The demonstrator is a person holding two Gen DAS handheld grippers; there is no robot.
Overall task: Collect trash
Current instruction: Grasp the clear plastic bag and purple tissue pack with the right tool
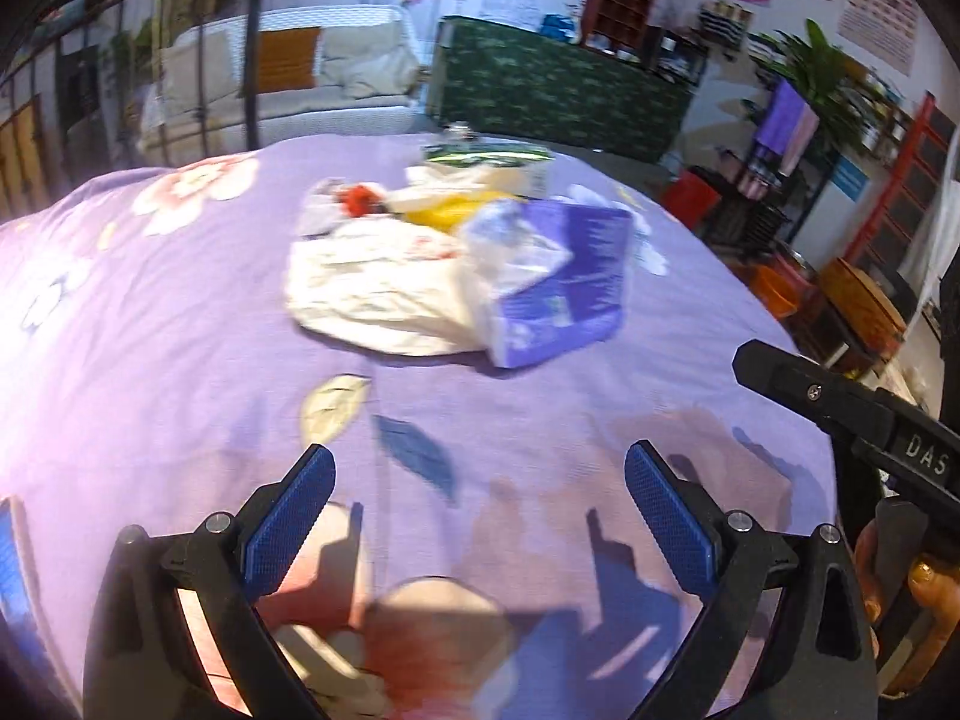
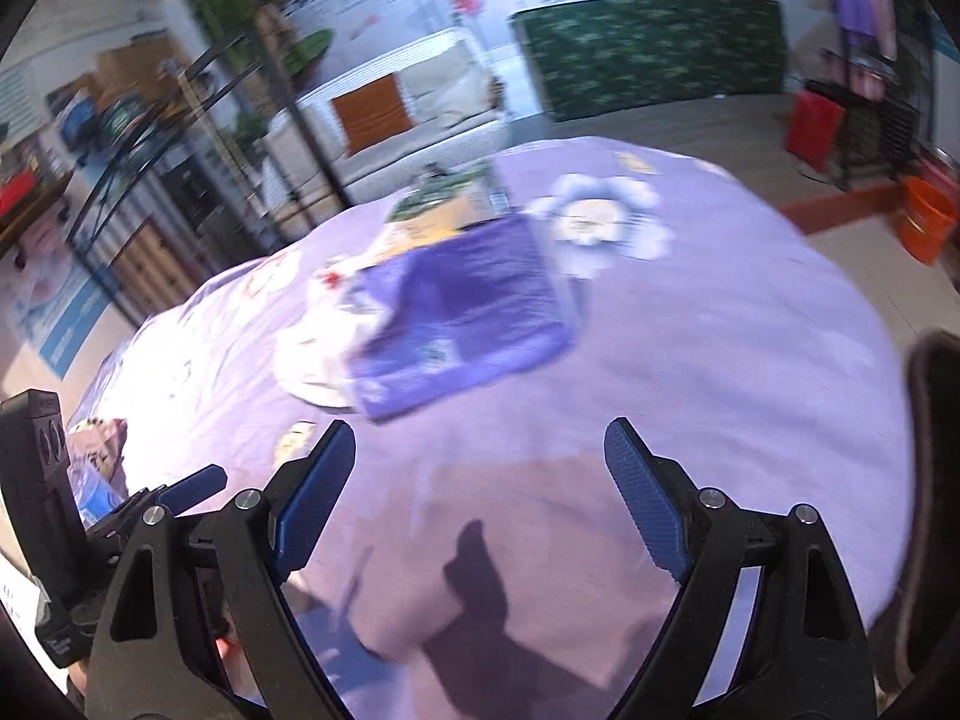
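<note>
Both claws spread wide, nothing gripped: left claw (image 1: 480,516), right claw (image 2: 480,492), "DAS" legible on its body. Trash pile ahead on floral purple bench (image 1: 150,360): purple packet (image 1: 558,282), print too blurred, white crumpled bag (image 1: 372,294).

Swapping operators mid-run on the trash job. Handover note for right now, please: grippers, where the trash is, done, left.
Left gripper: open, empty, over the bedspread, short of the pile.
Right gripper: open, empty, also short of the pile.
Trash: all in one heap mid-bed. Purple packet nearest, white crumpled bag beside it, yellow wrapper and red scrap behind, green-topped carton at the far side.
Done: nothing picked up yet.
Left: every piece. No bin shows in either view.
</note>
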